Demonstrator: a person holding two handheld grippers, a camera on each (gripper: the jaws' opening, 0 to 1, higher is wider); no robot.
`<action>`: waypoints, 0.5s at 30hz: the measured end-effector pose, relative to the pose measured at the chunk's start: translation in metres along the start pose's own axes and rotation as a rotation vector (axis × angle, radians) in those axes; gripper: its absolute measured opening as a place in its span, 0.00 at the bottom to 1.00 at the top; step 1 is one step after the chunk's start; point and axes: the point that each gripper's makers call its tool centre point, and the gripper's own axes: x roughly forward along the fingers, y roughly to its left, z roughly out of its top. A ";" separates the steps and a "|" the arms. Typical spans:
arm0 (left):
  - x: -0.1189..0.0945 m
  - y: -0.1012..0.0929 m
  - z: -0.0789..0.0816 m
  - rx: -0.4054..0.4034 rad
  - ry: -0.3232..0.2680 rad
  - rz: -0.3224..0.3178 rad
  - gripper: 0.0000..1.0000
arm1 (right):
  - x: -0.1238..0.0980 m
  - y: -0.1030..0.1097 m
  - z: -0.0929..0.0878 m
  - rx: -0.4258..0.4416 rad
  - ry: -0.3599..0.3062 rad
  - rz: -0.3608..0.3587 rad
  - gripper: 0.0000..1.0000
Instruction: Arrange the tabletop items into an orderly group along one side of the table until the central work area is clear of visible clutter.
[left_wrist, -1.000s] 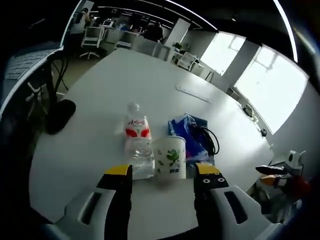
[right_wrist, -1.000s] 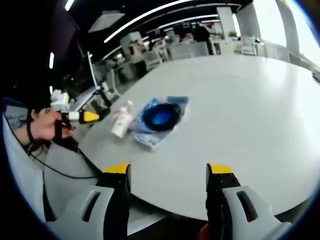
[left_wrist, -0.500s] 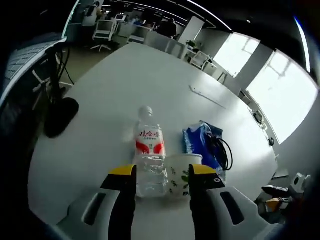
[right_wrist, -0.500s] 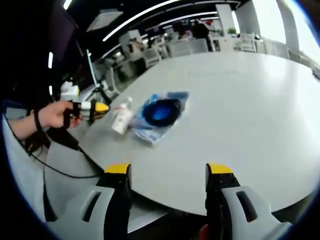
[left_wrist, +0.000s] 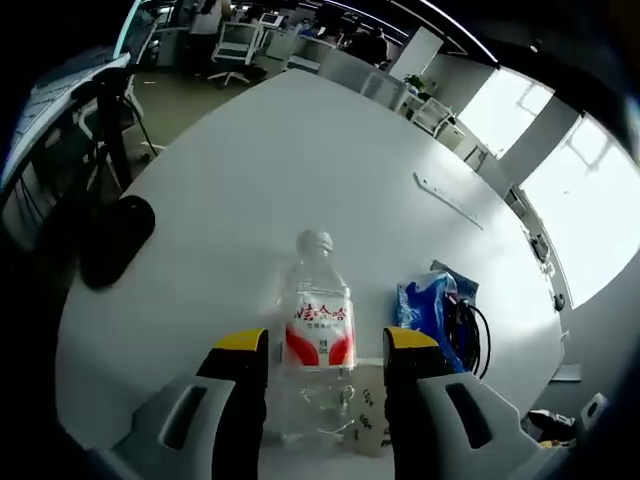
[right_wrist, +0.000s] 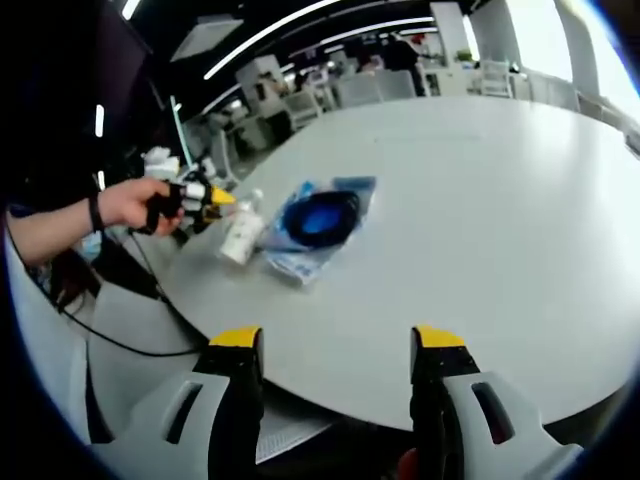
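A clear water bottle (left_wrist: 318, 345) with a red-and-white label stands on the white table (left_wrist: 290, 160). My left gripper (left_wrist: 326, 345) is open, with one jaw on each side of the bottle and small gaps between. A white paper cup (left_wrist: 368, 425) with a green print sits just right of the bottle, partly hidden by the right jaw. A blue plastic bag (left_wrist: 432, 308) with a black cable lies further right. In the right gripper view, a hand holds the left gripper (right_wrist: 216, 200) at the bottle (right_wrist: 240, 236), beside the blue bag (right_wrist: 320, 220). My right gripper (right_wrist: 335, 342) is open above the table's near edge.
A thin flat strip (left_wrist: 450, 200) lies far out on the table. A black rounded object (left_wrist: 115, 238) sits off the table's left edge. Office chairs and desks (right_wrist: 290, 105) stand beyond the table. Broad bare tabletop (right_wrist: 500, 200) stretches to the right of the bag.
The left gripper has moved forward, so the bottle now stands between its jaws and the cup has slipped behind the right jaw. The right gripper has stayed put.
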 end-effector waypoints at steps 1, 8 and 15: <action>0.003 -0.001 0.000 0.004 0.003 0.002 0.45 | 0.001 0.000 0.001 0.000 0.000 0.001 0.58; 0.019 0.003 -0.002 0.004 0.053 0.021 0.44 | 0.007 0.002 0.005 -0.010 0.008 0.014 0.58; 0.030 0.008 -0.003 0.010 0.109 0.046 0.46 | 0.011 0.004 0.010 -0.023 0.015 0.023 0.58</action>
